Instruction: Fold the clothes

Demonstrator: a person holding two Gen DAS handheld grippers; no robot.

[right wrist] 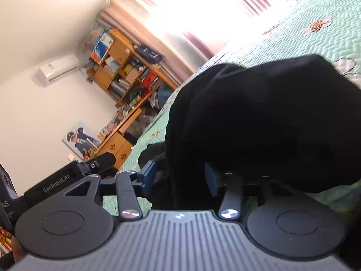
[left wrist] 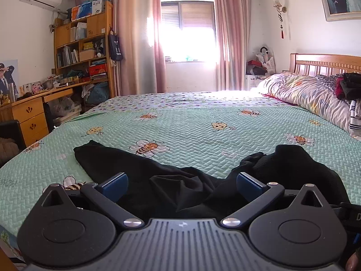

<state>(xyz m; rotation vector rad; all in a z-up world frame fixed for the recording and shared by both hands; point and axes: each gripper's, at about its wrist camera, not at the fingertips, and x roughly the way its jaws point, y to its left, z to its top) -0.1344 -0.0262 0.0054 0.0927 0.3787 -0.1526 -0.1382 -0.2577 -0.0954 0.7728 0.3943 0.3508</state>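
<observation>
Black, soft knit garment lying rumpled at the near edge of the mint-green quilted bedspread with bee print. Left gripper hovers above it, its 2 blue-padded jaws spread wide and holding nothing. Right gripper stands part open; a fold of cloth hangs between the jaws and drapes over 1 finger, the pads not pressing it. Judged step: releasing a fold. Good practice: clear the draped finger gently, then flatten wrinkles before re-gripping 2 corners.
</observation>
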